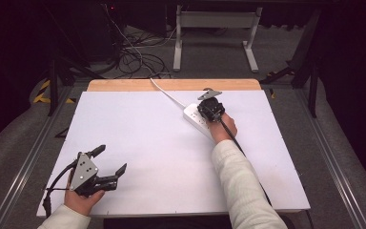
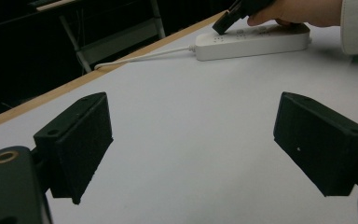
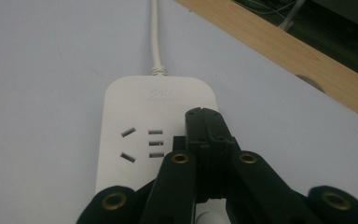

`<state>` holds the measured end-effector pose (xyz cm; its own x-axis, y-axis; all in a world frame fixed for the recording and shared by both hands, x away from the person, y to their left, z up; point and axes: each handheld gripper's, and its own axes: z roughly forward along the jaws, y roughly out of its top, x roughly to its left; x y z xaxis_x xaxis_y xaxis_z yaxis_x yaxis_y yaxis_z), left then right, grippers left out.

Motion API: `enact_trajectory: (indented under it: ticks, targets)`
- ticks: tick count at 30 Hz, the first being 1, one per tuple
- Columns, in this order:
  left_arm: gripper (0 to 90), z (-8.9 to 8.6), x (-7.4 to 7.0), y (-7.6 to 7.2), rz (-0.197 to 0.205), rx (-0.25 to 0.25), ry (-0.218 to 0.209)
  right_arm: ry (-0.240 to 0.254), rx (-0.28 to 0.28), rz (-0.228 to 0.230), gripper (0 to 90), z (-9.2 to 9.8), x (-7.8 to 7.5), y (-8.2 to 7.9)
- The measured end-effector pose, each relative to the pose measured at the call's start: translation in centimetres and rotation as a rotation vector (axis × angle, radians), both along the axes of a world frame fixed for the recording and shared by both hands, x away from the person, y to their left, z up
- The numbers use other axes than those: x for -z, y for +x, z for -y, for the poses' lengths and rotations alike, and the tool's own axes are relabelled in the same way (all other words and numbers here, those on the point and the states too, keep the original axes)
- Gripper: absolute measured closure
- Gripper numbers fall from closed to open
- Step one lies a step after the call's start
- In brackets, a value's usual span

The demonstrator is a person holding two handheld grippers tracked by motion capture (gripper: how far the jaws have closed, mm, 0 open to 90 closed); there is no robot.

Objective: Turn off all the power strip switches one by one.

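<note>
A white power strip point(image 1: 193, 117) lies on the white table point(image 1: 143, 138), right of centre toward the far side, and its white cord point(image 1: 166, 93) runs off over the far edge. My right gripper point(image 1: 210, 109) is shut, its jaws pressed together with nothing seen between them, tips low over the strip's right side. In the right gripper view the gripper tip point(image 3: 206, 117) hangs beside the sockets of the strip point(image 3: 135, 116). My left gripper point(image 1: 111, 159) rests at the near left, open and empty. In the left gripper view the gripper point(image 2: 198, 135) faces the strip point(image 2: 251, 43).
A wooden strip point(image 1: 171, 85) borders the table's far edge. Beyond it stand a white metal frame point(image 1: 215, 21) and tangled cables point(image 1: 133, 55) on the floor. A black cable point(image 1: 240, 148) trails from the right gripper along the person's sleeve.
</note>
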<state>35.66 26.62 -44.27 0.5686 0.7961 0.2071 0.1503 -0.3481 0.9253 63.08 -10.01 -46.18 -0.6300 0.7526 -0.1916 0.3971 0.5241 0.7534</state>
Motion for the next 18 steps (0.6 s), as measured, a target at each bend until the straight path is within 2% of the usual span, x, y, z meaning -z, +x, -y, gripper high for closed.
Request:
enact_trajectory:
  ticks: [18]
  targets:
    - [12.2, -0.07, -0.02, -0.04, -0.001, -0.004, -0.009, -0.025, 0.001, 0.009, 90.0, -0.25, 0.09, -0.02]
